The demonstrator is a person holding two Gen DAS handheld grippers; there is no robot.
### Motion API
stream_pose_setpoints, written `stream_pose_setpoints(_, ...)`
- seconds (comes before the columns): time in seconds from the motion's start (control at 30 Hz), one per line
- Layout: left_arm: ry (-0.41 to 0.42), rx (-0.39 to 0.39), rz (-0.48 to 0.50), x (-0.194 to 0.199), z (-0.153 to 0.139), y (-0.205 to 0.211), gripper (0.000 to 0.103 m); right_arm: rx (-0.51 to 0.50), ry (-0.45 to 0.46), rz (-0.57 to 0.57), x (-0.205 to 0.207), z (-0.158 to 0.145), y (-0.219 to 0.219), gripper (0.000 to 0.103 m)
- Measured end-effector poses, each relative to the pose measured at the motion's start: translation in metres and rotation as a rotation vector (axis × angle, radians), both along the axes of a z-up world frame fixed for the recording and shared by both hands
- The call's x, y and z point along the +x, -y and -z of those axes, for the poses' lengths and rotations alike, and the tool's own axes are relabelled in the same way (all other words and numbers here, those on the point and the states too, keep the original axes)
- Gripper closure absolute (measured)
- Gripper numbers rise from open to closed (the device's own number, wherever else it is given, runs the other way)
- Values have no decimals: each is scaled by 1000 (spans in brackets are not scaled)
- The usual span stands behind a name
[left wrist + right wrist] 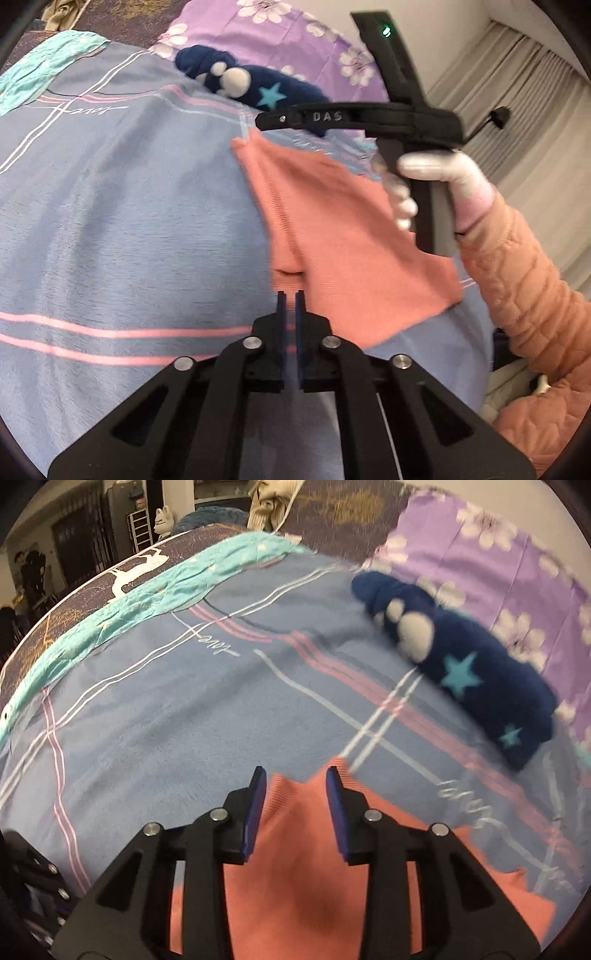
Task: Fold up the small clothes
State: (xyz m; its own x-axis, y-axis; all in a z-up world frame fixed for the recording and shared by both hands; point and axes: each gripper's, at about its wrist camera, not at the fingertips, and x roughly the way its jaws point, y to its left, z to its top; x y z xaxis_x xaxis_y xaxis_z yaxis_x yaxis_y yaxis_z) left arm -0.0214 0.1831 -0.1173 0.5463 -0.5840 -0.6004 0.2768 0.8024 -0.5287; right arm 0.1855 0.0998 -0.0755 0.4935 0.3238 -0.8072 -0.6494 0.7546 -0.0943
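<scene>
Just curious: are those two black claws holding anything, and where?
Left gripper looks nearly shut beside the salmon-pink knitted cloth's edge; hold unclear. Right gripper open, holding nothing.

Pink garment (pixel 303 886) cut off btm, blurred.

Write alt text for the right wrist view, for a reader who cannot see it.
The right gripper, jaws apart, hovers over a salmon-pink knitted garment lying on a blue-grey bedspread with pink and white stripes. Beyond it a rolled navy fleece item with stars and a white paw print lies beside a lilac floral sheet.
</scene>
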Motion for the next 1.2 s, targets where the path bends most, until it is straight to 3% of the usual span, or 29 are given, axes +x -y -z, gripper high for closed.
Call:
stream_pose_setpoints(0.1,2,2,54,1,-1,17,63,-16,-67,55,14,9,9,70)
stream_pose_setpoints(0.2,-22,86,70,1,7,33,63,31,-160,82,25,28,12,68)
stream_pose_setpoints(0.27,-27,66,62,1,7,31,65,49,-186,89,26,38,10,63)
stream_pose_setpoints(0.33,-25,30,38,1,6,22,98,50,-166,83,26,43,6,66)
stream_pose_setpoints(0.37,-16,12,25,-1,3,19,98,65,-154,76,25,41,6,96)
stream_pose_setpoints(0.43,10,-4,14,-7,-3,16,100,111,-126,81,23,31,7,102)
stream_pose_setpoints(0.5,-8,57,19,-12,-3,22,102,114,-91,65,23,26,5,102)
stream_pose_setpoints(0.57,-54,88,20,-11,10,23,101,68,-126,49,28,37,-1,102)
stream_pose_setpoints(0.63,-66,55,12,-10,16,19,101,72,-141,49,29,44,2,101)
stream_pose_setpoints(0.77,-55,78,6,-13,10,17,98,119,-118,61,14,29,17,94)
stream_pose_setpoints(0.9,-32,113,-32,-19,5,8,89,119,-61,-8,-37,1,38,89)
stream_pose_setpoints(0.97,-23,122,-71,-21,2,0,86,88,-9,-96,-83,-8,47,73)
stream_pose_setpoints(1.07,-22,98,-151,-23,2,-19,83,27,0,-203,-142,-3,51,62)
stream_pose_setpoints(1.2,-24,91,-247,-28,1,-38,80,-50,6,-298,-208,19,46,56)
